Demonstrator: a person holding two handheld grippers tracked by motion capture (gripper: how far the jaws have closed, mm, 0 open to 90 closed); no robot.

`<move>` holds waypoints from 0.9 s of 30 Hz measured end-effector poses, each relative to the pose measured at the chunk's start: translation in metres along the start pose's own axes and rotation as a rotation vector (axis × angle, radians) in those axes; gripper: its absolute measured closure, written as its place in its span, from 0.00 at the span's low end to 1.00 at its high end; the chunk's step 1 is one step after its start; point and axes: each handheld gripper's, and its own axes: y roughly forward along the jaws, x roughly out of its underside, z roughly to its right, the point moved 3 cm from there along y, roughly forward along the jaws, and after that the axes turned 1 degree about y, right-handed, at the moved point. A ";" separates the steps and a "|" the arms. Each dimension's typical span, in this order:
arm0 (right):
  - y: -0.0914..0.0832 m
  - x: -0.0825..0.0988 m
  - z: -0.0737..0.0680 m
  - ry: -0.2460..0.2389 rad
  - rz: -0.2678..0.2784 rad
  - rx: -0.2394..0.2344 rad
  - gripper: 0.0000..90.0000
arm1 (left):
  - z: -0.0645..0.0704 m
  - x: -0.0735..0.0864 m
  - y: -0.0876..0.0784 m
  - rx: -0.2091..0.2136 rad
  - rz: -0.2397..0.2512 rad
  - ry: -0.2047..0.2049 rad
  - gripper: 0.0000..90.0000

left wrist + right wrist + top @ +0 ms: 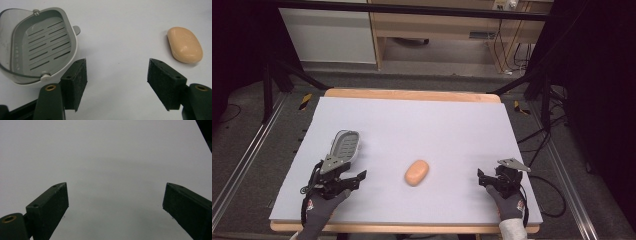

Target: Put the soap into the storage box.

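The left gripper (354,179) sits nearest, jaws spread with nothing between them. Just ahead of its left jaw lies the grey soap dish (37,50), open and slotted; off to its right lies the soap bar (185,45), apart from both jaws. I'd say the soap is next: swing right, straddle the bar across its narrow width, and close gently (it looks slippery). The right gripper (484,179) rests spread and empty. The left gripper view shows the dish's drain slots; the high view shows the wooden table edge (412,95) beyond.
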 end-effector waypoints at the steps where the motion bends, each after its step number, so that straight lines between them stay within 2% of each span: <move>1: 0.000 0.000 0.000 0.003 -0.003 0.002 0.07 | 0.001 -0.001 0.000 0.003 -0.001 0.006 0.35; 15: -0.002 -0.002 0.004 0.028 -0.007 0.008 0.07 | 0.020 -0.020 0.012 0.048 -0.003 0.034 0.33; 27: -0.001 -0.002 0.004 0.021 -0.014 0.012 0.06 | 0.041 -0.038 0.025 0.083 -0.003 0.063 0.32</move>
